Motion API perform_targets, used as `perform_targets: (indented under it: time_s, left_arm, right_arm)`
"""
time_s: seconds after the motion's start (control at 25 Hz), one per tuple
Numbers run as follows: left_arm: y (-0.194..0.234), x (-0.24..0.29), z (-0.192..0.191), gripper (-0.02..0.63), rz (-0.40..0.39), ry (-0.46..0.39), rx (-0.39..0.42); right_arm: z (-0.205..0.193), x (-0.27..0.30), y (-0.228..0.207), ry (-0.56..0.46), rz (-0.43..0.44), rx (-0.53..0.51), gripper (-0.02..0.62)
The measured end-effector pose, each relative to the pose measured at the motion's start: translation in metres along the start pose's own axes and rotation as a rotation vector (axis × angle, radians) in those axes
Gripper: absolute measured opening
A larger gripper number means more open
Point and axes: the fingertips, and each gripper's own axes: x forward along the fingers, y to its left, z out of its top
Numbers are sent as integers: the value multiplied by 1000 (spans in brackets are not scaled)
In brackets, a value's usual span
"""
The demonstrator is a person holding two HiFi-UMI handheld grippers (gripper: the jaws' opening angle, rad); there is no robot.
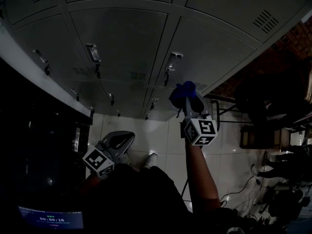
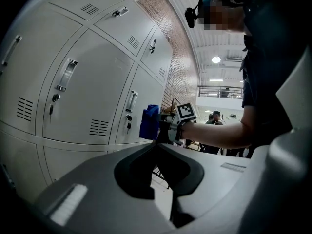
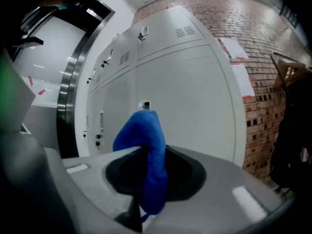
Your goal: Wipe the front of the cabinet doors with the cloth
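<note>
The grey cabinet doors (image 1: 126,38) fill the upper part of the head view, each with a handle and a lock. My right gripper (image 1: 187,102) is raised toward a lower right door (image 3: 190,91) and is shut on a blue cloth (image 1: 184,92), which bulges out above its jaws (image 3: 146,140). I cannot tell whether the cloth touches the door. From the left gripper view the cloth (image 2: 149,122) hangs just in front of a door's lock. My left gripper (image 1: 126,138) is held low and back from the cabinet, its jaws shut (image 2: 157,145) on nothing.
A brick wall (image 3: 273,67) adjoins the cabinet on the right. Dark chairs and desks (image 1: 265,116) stand at the right over a white tiled floor (image 1: 161,135). A dark glass door frame (image 3: 73,82) lies left of the cabinet. A lit screen (image 1: 51,218) shows at bottom left.
</note>
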Motion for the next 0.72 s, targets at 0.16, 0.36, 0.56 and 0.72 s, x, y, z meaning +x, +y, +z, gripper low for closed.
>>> perform_targets:
  time_s: [0.16,0.36,0.56,0.72]
  left_arm:
    - [0,-5,5,0,16,-14,9]
    - [4,-22,-2,0,64,8,0]
    - [5,-36,-1,0,99,23,-15]
    - [5,-43,0,0,118,25,-11]
  right_arm:
    - [-25,31,43,42,90,-15,67]
    - [-44,65,60,85,126,-1,67]
    - [-55,90,67,114,143,13,67]
    - [-72,102,55,142,111,25,67]
